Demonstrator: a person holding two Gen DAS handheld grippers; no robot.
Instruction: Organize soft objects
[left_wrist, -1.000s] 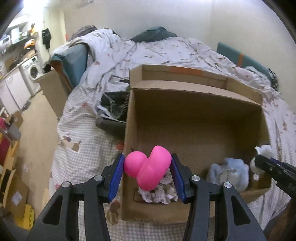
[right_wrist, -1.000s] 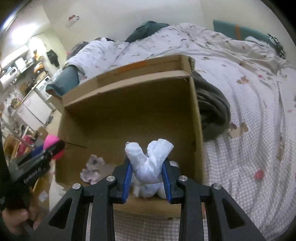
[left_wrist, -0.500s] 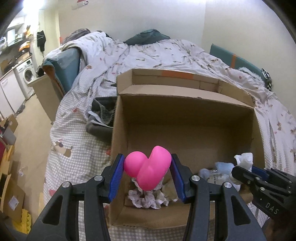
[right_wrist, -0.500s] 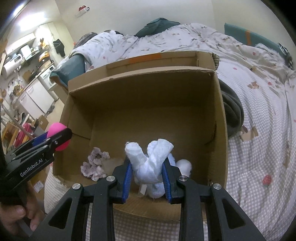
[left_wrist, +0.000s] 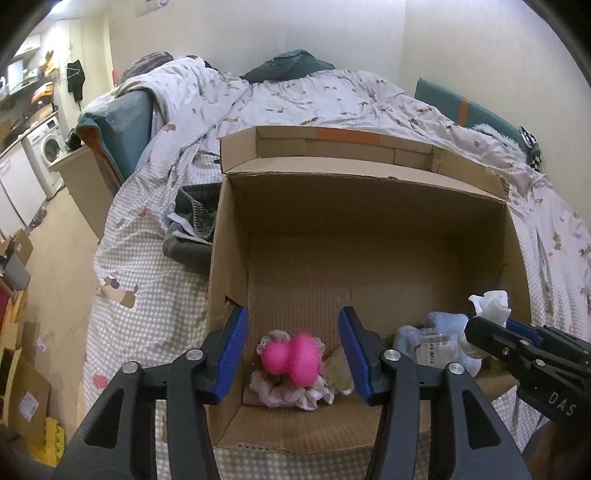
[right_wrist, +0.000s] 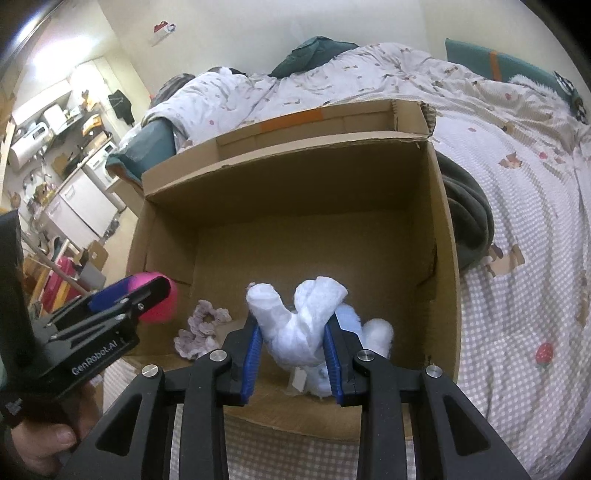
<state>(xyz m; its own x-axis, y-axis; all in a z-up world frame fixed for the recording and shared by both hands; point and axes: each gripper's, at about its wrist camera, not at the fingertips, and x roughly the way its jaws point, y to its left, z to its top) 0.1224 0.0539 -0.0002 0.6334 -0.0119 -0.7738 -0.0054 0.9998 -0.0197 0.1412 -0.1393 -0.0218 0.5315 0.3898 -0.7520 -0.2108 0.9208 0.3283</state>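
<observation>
An open cardboard box (left_wrist: 369, 236) stands on the bed. My left gripper (left_wrist: 293, 336) is open above its near left corner. A pink soft toy (left_wrist: 291, 356) is blurred just below the blue pads, over a lilac scrunchie (left_wrist: 288, 391) on the box floor. In the right wrist view the pink toy (right_wrist: 162, 310) shows beside the left gripper's tip. My right gripper (right_wrist: 293, 336) is shut on a white cloth (right_wrist: 299, 325) over the box's near right part, above a pale blue plush (right_wrist: 373, 332). The cloth also shows in the left wrist view (left_wrist: 491, 302).
The box (right_wrist: 295, 221) rests on a checked bedsheet (right_wrist: 517, 295). Dark folded clothes (left_wrist: 192, 236) lie against the box's left wall, also seen in the right wrist view (right_wrist: 469, 221). A rumpled duvet (left_wrist: 295, 99) covers the far bed. Floor with cartons and a washing machine (left_wrist: 48, 147) lies left.
My left gripper has opened and let go of the pink toy, which has dropped towards the scrunchie. My right gripper still holds the white cloth over the box.
</observation>
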